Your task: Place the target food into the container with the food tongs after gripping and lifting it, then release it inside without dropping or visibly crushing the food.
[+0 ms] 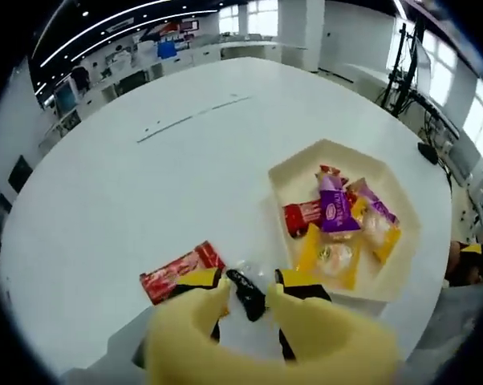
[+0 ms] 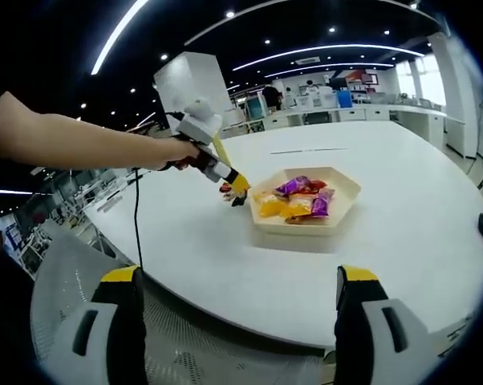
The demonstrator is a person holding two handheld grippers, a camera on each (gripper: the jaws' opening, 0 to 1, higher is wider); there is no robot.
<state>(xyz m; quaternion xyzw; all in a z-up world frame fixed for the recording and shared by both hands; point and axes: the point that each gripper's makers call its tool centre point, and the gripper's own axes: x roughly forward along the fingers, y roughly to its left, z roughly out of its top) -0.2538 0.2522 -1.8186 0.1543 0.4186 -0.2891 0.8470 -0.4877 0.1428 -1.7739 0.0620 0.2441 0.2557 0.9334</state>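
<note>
Left gripper (image 1: 249, 295) is pinching one dark-wrapped snack (image 1: 246, 293) on the white table (image 1: 145, 184), one red packet (image 1: 181, 271) alongside. Cream tray (image 1: 302, 164) holds roughly six packets. Right gripper (image 2: 237, 301) gapes wide, holding nothing.

Table (image 1: 145, 184) showing plain white. Tray (image 1: 306, 164) looking cream. Snack packs inside mixing purple (image 1: 335, 210), red (image 1: 302, 216), yellow-orange (image 1: 331, 258). Loose wrapper (image 1: 180, 272) on table showing red with white print. Left gripper (image 1: 248, 298) wearing yellow covers, black tips. Right gripper (image 2: 237, 337) showing grey with yellow caps.
</note>
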